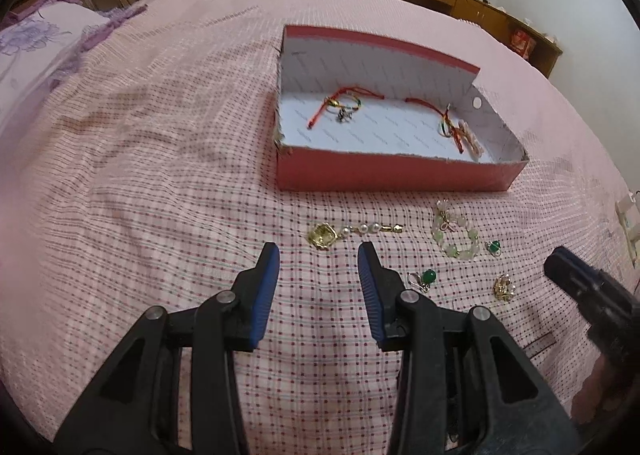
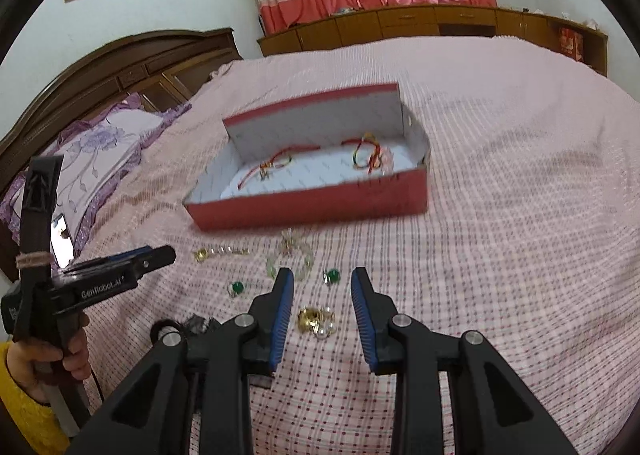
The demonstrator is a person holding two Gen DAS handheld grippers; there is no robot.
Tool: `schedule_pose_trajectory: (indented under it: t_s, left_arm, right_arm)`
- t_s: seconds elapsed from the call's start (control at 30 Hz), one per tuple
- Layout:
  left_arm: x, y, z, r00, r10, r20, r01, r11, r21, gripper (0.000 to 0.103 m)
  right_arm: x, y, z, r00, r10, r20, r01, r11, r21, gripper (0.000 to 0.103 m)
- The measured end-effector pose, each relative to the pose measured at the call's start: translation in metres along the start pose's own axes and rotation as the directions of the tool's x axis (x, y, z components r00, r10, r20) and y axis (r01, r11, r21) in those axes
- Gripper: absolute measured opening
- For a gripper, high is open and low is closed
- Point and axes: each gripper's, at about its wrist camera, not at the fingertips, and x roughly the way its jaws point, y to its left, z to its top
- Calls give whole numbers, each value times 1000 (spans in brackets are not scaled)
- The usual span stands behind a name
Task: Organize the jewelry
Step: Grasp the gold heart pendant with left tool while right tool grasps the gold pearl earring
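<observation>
The right gripper (image 2: 322,295) has its fingers spread and empty; the gold-and-pearl cluster brooch (image 2: 316,321) lies on the pink checked bed (image 2: 500,255) between them. The left gripper (image 1: 319,269), also spread, sits farther off at 9 o'clock. The red cardboard box (image 2: 320,207) lies at 12 o'clock.

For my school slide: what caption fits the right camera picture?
Open right gripper hovers over a gold brooch near the red box.

The bed (image 1: 160,175) wore a pink checked cover. On it sat a red box (image 1: 392,175); at the box's six o'clock lay a gold pearl piece (image 1: 324,235), a pale bead bracelet (image 1: 456,239), two green pendants (image 1: 429,277) and a gold cluster (image 1: 504,287).
</observation>
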Motion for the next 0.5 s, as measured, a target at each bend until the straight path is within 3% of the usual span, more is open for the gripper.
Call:
schedule_pose_trajectory:
  t_s: [0.5]
  left_arm:
    - [42,-6,7,999,-12,-31,13,1000,21,32]
  right_arm:
    - [29,-1,-17,997,5,-83,-6,1000,-9,33]
